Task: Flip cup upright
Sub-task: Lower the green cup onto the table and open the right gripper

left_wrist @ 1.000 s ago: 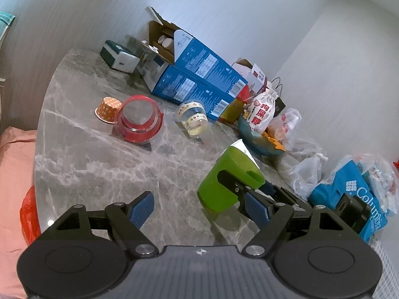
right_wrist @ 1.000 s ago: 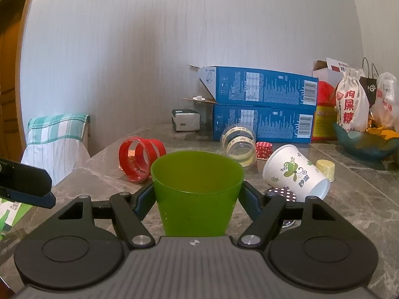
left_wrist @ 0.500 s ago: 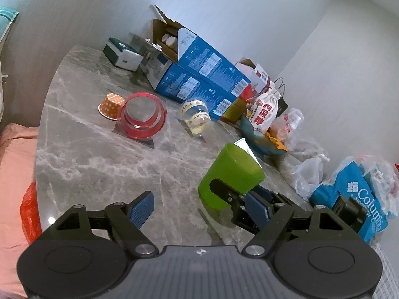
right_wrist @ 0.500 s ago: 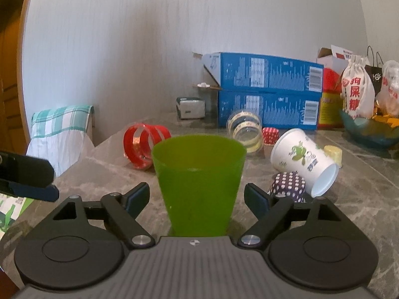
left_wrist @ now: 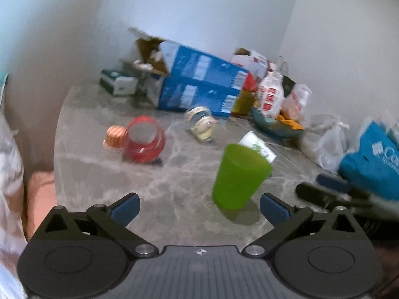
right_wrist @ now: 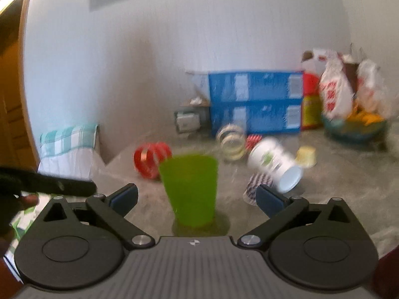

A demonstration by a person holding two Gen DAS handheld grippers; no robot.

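The right tongs (right_wrist: pixel 197 198) stood wide, both blue pads clear of everything, and just ahead of them, low in the centre of the right wrist frame, the translucent lime-green plastic cup (right_wrist: pixel 190 189) sat mouth-up on the grey marbled desk (right_wrist: pixel 336 186), touching neither pad. In the left wrist view the same cup (left_wrist: pixel 239 177) was right of centre, and the left tongs (left_wrist: pixel 198 205) were wide too, holding nothing.

The danger, as I read it, was a careless exit. The right pads flanked the cup on both sides, so a sideways swing on the way out could clip the wall and tip a cup that looked light and taller than its narrow base. A push forward would shove it toward the white paper cup with green leaf print (right_wrist: pixel 274 164) lying on its side just behind and to the right. Backing straight out looked safest.

As for the cup itself: tapered, rim wider than base, smooth-walled, apparently empty, a greenish shadow pooled at its foot. It seemed upright in the right view, a touch leaning in the left, though blur and fisheye made that hard to call. Further up-frame lay the red ribbed plastic cup (right_wrist: pixel 152 159), also on its side.
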